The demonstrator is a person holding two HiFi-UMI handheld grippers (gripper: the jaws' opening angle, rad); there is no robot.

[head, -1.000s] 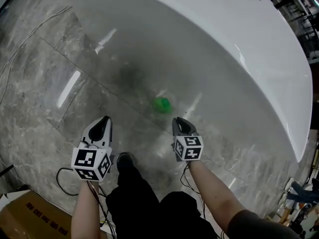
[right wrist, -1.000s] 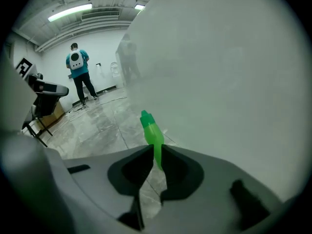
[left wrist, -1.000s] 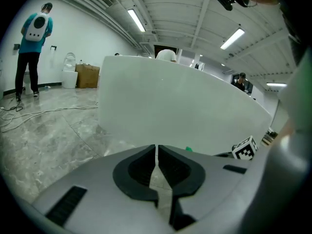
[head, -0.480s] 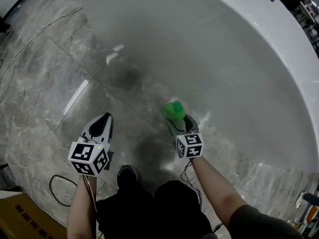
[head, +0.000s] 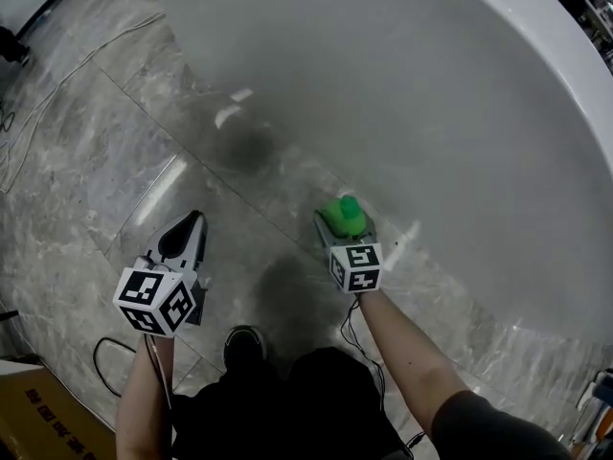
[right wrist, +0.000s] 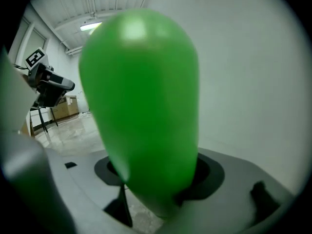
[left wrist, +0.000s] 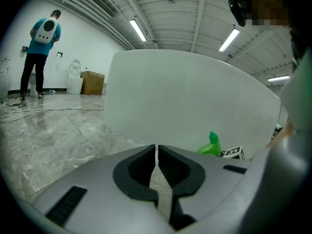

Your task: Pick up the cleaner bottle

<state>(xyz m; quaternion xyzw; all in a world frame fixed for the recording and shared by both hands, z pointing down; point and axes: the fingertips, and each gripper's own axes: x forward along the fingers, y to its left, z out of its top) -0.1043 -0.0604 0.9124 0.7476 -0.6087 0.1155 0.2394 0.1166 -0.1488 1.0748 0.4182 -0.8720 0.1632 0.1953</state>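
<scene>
The green cleaner bottle [head: 343, 213] stands on the grey marble floor against the foot of a white bathtub [head: 498, 113]. My right gripper [head: 341, 230] has its jaws spread wide around the bottle [right wrist: 146, 106], which fills the right gripper view; I see no pad pressing on it. My left gripper [head: 190, 224] hangs to the left over bare floor, jaws shut with only a thin slit between them [left wrist: 156, 152]. From the left gripper view the bottle [left wrist: 212, 146] shows small at the right, beside the right gripper's marker cube [left wrist: 233, 152].
The tub's curved wall [left wrist: 185, 101] rises just behind the bottle. A black cable [head: 105, 362] and a cardboard box [head: 38, 420] lie at the lower left. My shoe [head: 244, 338] is between the arms. A person [left wrist: 44, 48] stands far off by the wall.
Both grippers have come down toward the floor. The right one moved forward to the bottle and its jaws spread open around it. The left stayed shut.
</scene>
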